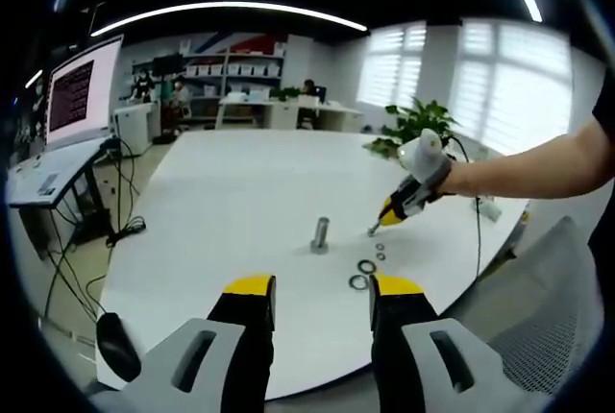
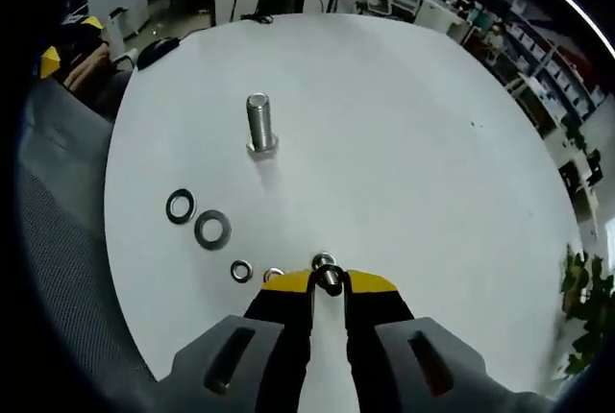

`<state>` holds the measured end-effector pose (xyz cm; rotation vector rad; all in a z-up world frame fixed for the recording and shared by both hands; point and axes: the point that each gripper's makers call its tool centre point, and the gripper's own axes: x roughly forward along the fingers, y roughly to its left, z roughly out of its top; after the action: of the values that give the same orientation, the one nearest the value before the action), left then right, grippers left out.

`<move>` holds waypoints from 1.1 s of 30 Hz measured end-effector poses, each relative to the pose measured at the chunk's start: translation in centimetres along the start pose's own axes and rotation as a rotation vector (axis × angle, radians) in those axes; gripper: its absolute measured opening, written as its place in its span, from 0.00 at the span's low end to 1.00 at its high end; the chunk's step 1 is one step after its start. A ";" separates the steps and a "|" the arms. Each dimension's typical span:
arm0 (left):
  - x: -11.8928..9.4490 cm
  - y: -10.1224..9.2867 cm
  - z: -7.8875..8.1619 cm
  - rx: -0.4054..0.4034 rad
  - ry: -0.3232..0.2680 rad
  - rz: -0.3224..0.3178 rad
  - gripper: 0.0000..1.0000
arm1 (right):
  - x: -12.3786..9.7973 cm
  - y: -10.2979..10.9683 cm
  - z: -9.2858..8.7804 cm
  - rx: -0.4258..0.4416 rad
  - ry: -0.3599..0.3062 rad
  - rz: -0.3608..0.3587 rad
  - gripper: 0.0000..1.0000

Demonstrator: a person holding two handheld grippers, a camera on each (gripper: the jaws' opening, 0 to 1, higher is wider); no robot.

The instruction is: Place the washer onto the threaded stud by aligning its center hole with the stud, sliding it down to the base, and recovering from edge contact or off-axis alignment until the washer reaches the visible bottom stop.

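Observation:
An upright threaded stud (image 1: pixel 320 234) (image 2: pixel 259 123) stands on the round white table (image 1: pixel 240 192) (image 2: pixel 404 144). Several loose washers lie beside it, two large ones (image 1: pixel 367 266) (image 2: pixel 212 230) and smaller ones (image 1: pixel 381 252) (image 2: pixel 241 270). My right gripper (image 2: pixel 329 283) is low over the table with its jaws closed on a small washer (image 2: pixel 324 262) at their tips. In the left gripper view it (image 1: pixel 375 229) reaches in from the right, tips near the small washers and right of the stud. My left gripper (image 1: pixel 324 288) hovers at the table's near edge, jaws wide apart and holding nothing.
A screen and laptop on a stand (image 1: pixel 82 96) with trailing cables stand to the left of the table. A dark mouse-like object (image 1: pixel 115 341) lies at the table's edge. A potted plant (image 1: pixel 415 125) is behind, and a mesh chair (image 1: pixel 567 307) at the right.

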<state>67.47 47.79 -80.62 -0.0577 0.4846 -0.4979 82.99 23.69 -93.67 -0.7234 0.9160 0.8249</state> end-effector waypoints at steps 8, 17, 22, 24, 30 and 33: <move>0.0 0.0 0.0 -0.001 0.002 0.000 0.37 | 1.2 0.5 -0.1 -0.021 0.037 0.022 0.13; 0.0 0.1 -0.1 -0.002 0.005 0.000 0.37 | 2.3 1.1 -0.9 -0.050 0.102 0.051 0.13; 0.0 0.1 -0.1 -0.004 0.008 -0.001 0.36 | 2.1 0.8 0.0 -0.030 0.065 0.050 0.10; 0.1 0.1 -0.2 -0.002 0.010 -0.002 0.36 | 1.9 0.8 0.4 -0.014 0.040 0.063 0.02; 0.1 0.0 -0.2 -0.002 0.012 -0.004 0.36 | 1.9 0.4 -1.0 -0.044 0.080 0.056 0.03; 0.1 0.0 -0.1 -0.003 0.010 -0.005 0.36 | 1.0 -0.2 -0.4 -0.039 0.035 0.038 0.04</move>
<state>67.51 47.78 -80.81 -0.0598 0.4948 -0.5020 83.38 23.52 -94.73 -0.7585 0.9493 0.8683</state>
